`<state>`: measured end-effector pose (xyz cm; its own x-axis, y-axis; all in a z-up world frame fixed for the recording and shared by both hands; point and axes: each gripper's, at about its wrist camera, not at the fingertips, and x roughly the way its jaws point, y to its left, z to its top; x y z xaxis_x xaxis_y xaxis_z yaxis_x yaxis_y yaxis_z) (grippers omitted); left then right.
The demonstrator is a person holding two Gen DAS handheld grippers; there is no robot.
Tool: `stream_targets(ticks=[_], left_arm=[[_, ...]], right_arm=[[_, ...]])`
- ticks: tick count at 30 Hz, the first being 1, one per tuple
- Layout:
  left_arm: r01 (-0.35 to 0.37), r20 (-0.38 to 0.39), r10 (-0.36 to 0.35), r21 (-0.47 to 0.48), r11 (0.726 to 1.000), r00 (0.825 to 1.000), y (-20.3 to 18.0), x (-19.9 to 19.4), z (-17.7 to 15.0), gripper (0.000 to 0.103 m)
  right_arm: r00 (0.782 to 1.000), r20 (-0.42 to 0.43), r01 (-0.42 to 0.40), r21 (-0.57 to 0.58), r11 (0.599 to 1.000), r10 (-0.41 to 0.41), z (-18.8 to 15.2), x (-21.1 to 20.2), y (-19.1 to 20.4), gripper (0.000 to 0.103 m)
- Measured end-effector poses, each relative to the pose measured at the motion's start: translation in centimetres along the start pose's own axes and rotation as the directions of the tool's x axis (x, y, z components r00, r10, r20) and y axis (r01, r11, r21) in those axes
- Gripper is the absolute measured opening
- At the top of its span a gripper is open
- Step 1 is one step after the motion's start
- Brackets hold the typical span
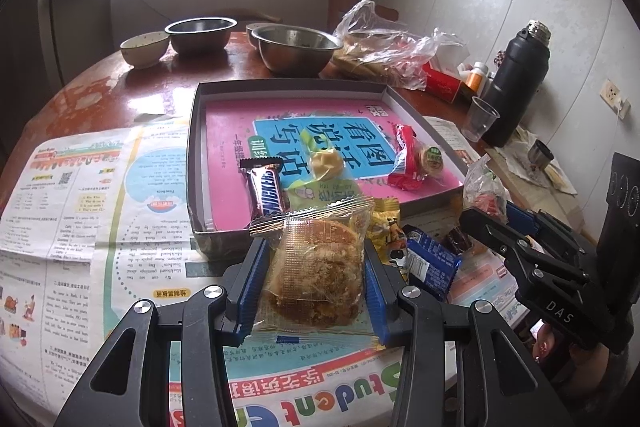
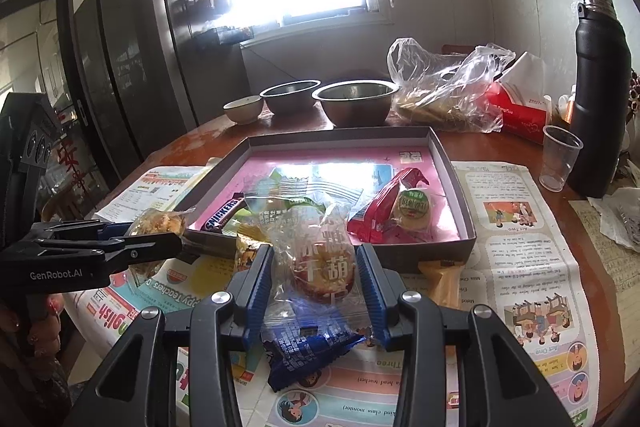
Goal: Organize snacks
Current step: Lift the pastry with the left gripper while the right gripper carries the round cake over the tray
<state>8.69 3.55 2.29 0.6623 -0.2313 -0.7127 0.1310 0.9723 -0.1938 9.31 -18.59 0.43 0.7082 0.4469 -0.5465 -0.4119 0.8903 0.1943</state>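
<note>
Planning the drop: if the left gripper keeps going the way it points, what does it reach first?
Probably the box's near wall, with the Snickers just beyond; the left gripper holds a wrapped pastry. Depth is unclear.

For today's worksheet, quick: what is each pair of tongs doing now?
Left tongs: closed on the clear-wrapped pastry.
Right tongs: closed on the clear snack packet.

SNICKERS on chocolate bar (image 1: 267, 191), GenRobot.AI on left gripper (image 2: 154, 241), DAS on right gripper (image 1: 486, 223)
</note>
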Motion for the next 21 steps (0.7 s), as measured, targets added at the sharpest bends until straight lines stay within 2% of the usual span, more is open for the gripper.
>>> stream_targets(ticks=[21], left_arm=[[0.028,0.052,-0.027,-0.014,1.000,0.998,-0.2,-0.9,1.1,0.046]], right_arm=[[0.999,0.042,0.011,0.033,0.999,-0.013,1.5,-0.7,-0.8,0.043]])
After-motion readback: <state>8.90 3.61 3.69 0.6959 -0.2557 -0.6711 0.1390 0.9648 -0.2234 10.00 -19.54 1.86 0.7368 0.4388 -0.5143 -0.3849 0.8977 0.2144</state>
